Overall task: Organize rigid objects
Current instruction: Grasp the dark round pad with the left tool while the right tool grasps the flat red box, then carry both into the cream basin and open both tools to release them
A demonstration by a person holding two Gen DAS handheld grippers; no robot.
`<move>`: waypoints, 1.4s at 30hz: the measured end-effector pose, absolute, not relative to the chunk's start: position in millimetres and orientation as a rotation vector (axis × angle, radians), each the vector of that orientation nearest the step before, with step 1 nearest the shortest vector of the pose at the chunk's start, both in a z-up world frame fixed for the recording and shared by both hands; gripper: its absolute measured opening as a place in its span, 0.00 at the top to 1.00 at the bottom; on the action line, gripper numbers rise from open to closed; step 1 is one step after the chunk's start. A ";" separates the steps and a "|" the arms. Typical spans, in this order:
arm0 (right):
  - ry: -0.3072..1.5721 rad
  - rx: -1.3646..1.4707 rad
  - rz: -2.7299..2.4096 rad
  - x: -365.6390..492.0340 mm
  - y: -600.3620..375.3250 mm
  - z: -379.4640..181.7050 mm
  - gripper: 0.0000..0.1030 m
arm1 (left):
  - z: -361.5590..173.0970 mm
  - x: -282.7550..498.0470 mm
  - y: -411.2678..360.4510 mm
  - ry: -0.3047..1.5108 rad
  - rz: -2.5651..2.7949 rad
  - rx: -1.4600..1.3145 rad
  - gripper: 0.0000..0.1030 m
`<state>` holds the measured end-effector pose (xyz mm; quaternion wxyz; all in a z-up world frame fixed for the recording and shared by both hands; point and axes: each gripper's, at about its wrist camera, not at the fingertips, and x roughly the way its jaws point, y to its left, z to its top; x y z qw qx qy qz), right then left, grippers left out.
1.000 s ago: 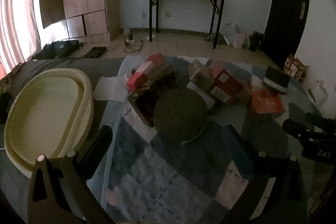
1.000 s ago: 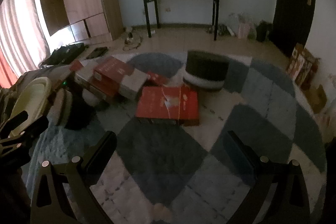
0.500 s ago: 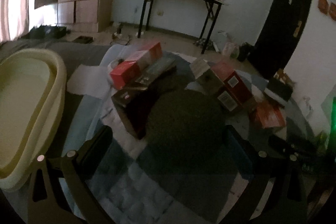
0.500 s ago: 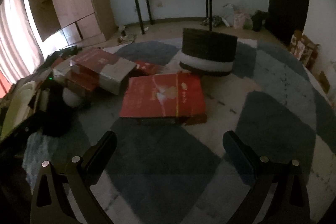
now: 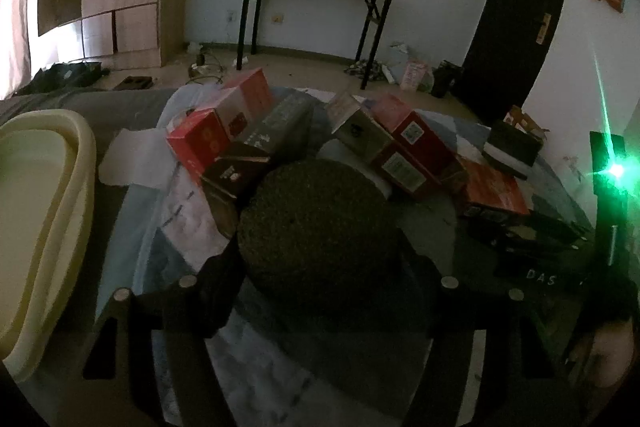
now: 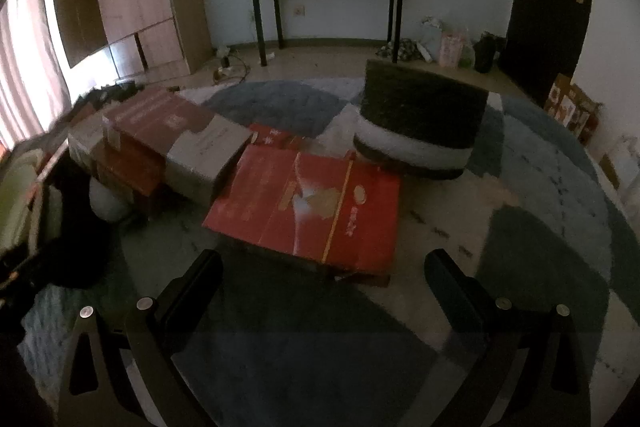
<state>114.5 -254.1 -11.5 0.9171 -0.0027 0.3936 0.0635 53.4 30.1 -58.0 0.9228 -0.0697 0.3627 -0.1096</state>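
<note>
Left to right. At the far left of the left wrist view I note a cream tub [image 5: 44, 227], open-topped, its rim standing above the rug [image 5: 260, 367]; I judge it the likely receptacle, with free room inside.

My left tool [image 5: 320, 291] is spread wide and holds nothing. Its fingers flank a round dark-topped container [image 5: 320, 227]; whether they touch its sides I cannot tell. The textured top suggests a stiff body with fair friction. I would take it across the sides, low, since the top offers no edge.

Behind it lies a loose heap of cartons [image 5: 256, 131], red, white and dark, leaning on one another. I judge them light, stiff cardboard, liable to crush at the corners and to slide off the heap if a neighbour is disturbed.

In the right wrist view, my right tool [image 6: 322, 283] is likewise wide open and empty, hovering just short of a flat red box [image 6: 308, 207] lying on the rug. The box appears wider than the jaw opening along its long side; I would take it across a shorter edge or a corner.

To the right, a round dark box with a white band [image 6: 420, 131] stands tilted just beyond the red box. Open rug lies right of both, giving room to withdraw.
</note>
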 end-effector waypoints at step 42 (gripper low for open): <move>0.773 0.107 0.137 108.4 -300.4 7.3 0.09 | -6.6 23.3 86.6 0.655 -0.163 -0.212 0.33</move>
